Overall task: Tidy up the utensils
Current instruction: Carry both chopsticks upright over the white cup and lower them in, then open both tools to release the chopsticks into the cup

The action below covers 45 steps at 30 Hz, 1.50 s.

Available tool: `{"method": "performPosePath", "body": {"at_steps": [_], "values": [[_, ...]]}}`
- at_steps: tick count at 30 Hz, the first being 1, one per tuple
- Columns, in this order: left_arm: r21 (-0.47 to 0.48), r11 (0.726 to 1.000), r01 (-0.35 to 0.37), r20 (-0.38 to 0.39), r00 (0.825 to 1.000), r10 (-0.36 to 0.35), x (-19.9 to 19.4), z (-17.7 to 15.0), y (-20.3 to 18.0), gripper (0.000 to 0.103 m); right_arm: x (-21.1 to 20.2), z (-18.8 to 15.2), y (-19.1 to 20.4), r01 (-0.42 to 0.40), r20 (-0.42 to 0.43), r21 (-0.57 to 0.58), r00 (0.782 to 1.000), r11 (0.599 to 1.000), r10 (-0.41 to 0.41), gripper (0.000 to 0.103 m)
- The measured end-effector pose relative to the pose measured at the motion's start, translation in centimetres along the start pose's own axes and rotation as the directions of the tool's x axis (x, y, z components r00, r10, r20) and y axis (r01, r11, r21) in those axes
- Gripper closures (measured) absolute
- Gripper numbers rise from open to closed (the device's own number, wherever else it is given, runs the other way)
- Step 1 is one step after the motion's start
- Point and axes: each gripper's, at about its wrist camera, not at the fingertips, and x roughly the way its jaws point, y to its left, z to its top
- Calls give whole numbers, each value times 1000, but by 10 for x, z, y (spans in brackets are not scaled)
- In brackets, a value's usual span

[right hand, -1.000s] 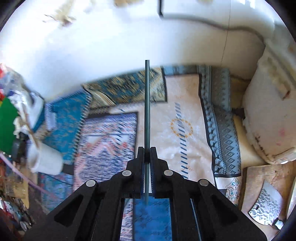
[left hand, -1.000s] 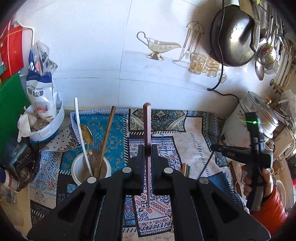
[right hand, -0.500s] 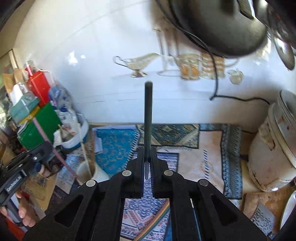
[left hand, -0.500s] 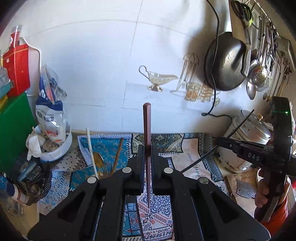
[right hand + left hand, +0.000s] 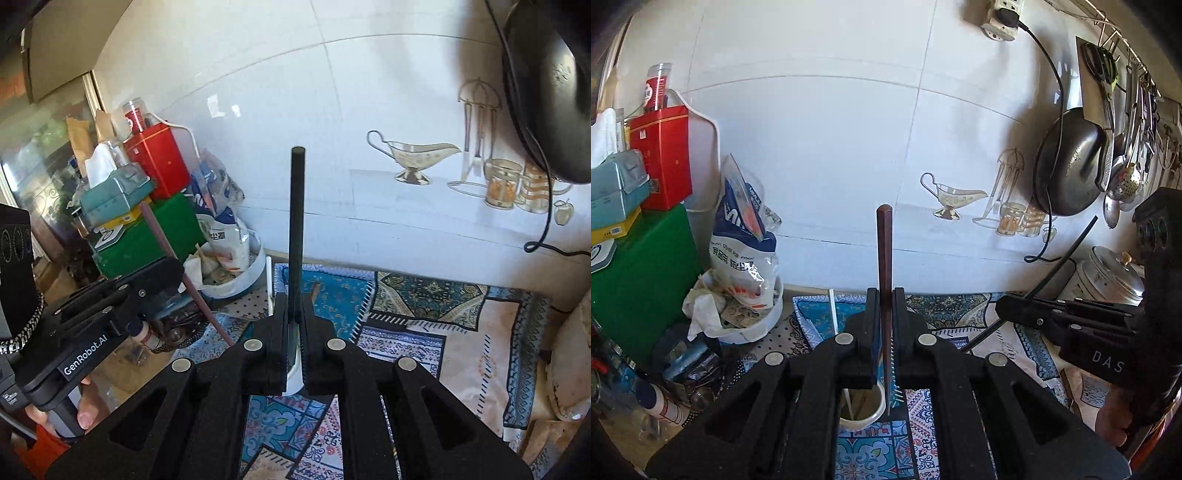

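The left gripper (image 5: 885, 295) is squeezed tight on a brown chopstick (image 5: 885, 251). The stick is thin and smooth, with flat sides at its top end, and it stands straight up between the black jaws. Its pointed tip hangs over the rim of a white cup (image 5: 857, 411) on the counter. The cup is round and already holds a few long sticks and a white straw (image 5: 833, 310). The gripper's own black fingers cover most of the cup.

The right gripper (image 5: 294, 299) is squeezed tight on a black chopstick (image 5: 296, 221). This one is round and dull, and it stands up too. In the right view the white cup only peeks out from behind the jaws.

The two grippers are near each other, above a cloth (image 5: 424, 332) with blue, red and cream patterns. To the left sit a white tub (image 5: 753, 328) full of crumpled paper and a plastic bag, a green box (image 5: 639, 273) and a shiny red tin (image 5: 663, 158). A dark round pan (image 5: 1067, 166) hangs on the white tile wall, with metal spoons and scissors beside it.
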Motion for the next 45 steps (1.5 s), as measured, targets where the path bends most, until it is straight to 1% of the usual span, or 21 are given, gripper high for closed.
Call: {"method": "performPosePath", "body": {"at_steps": [3, 7, 9, 12, 15, 17, 21, 26, 28, 33, 35, 37, 41, 45], "values": [[-11, 1000, -12, 1, 1000, 12, 2, 1, 12, 99, 10, 1, 12, -31, -11, -5, 999, 1000, 31, 98], [-20, 999, -29, -12, 1000, 29, 11, 0, 25, 99, 30, -3, 23, -43, -39, -4, 998, 999, 43, 98], [-17, 999, -40, -30, 999, 39, 21, -4, 31, 99, 43, -6, 26, -41, -63, 1, 997, 999, 41, 98], [-16, 999, -49, -61, 997, 48, 37, -11, 37, 99, 62, -14, 29, -14, -102, -4, 995, 1000, 14, 98], [-29, 999, -41, -103, 994, 38, 55, -21, 43, 99, 81, -24, 28, -3, -147, 2, 989, 1000, 4, 98], [-31, 999, -41, -138, 990, 36, 68, -29, 46, 99, 91, -30, 26, 12, -189, 12, 982, 1000, -10, 98], [-14, 999, -30, -207, 978, 27, 86, -44, 47, 99, 112, -42, 22, 19, -259, 36, 966, 999, -9, 98], [6, 1000, -19, -286, 958, 20, 102, -58, 49, 99, 133, -52, 17, 27, -332, 63, 943, 998, -4, 98], [8, 1000, -12, -306, 952, 14, 106, -62, 50, 99, 137, -54, 17, 44, -338, 69, 941, 997, -18, 97], [16, 1000, -3, -327, 945, 8, 106, -61, 49, 99, 140, -51, 16, 53, -353, 79, 935, 995, -22, 97], [24, 1000, -7, -324, 946, 15, 104, -61, 47, 99, 139, -50, 15, 52, -357, 76, 934, 996, -21, 95], [28, 1000, -6, -324, 946, 14, 102, -59, 46, 99, 136, -48, 14, 58, -357, 71, 934, 996, -29, 86], [27, 1000, -3, -316, 949, 11, 95, -55, 43, 99, 125, -46, 12, 62, -327, 54, 944, 997, -41, 85], [26, 1000, -1, -295, 955, 8, 84, -47, 37, 97, 107, -41, 8, 75, -292, 36, 954, 996, -62, 84]]}}
